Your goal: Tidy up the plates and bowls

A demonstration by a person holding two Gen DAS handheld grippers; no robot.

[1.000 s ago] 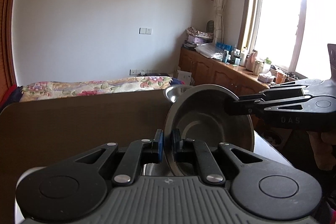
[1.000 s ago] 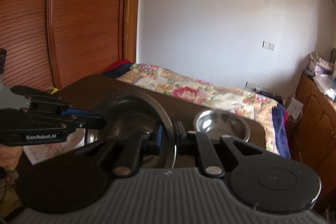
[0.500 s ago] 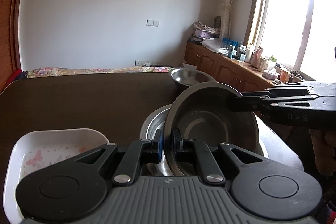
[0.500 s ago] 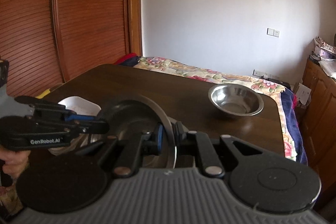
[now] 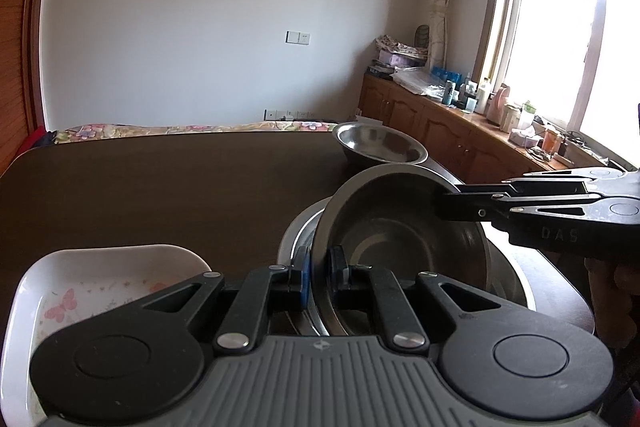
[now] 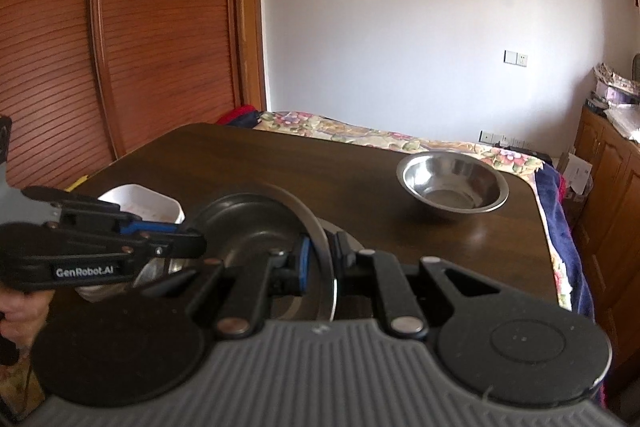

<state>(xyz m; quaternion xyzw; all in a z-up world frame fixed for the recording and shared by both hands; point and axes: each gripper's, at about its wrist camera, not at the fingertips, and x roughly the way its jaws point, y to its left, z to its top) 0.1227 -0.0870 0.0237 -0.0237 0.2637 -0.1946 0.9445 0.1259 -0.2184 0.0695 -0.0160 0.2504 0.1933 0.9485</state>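
A steel bowl (image 5: 400,227) is held tilted by both grippers at opposite rims. My left gripper (image 5: 318,267) is shut on its near rim; my right gripper (image 6: 320,259) is shut on the other rim and shows from the side in the left wrist view (image 5: 444,205). The bowl (image 6: 248,223) hangs just above a larger steel bowl (image 5: 508,279) that sits on a white plate (image 5: 286,239). Another steel bowl (image 5: 378,147) (image 6: 452,181) stands alone at the table's far right. A white rectangular dish (image 5: 112,275) (image 6: 140,201) with butterfly print lies at the left.
The dark wooden table (image 5: 180,187) (image 6: 280,163) has a rounded far edge, with a floral bed (image 6: 360,135) behind it. A wooden cabinet (image 5: 440,123) with bottles runs under the window at the right. A wooden wardrobe (image 6: 120,47) stands at the left.
Both grippers have lowered the held bowl from high above the table down to just over the larger bowl. The white dish and the stack came into view.
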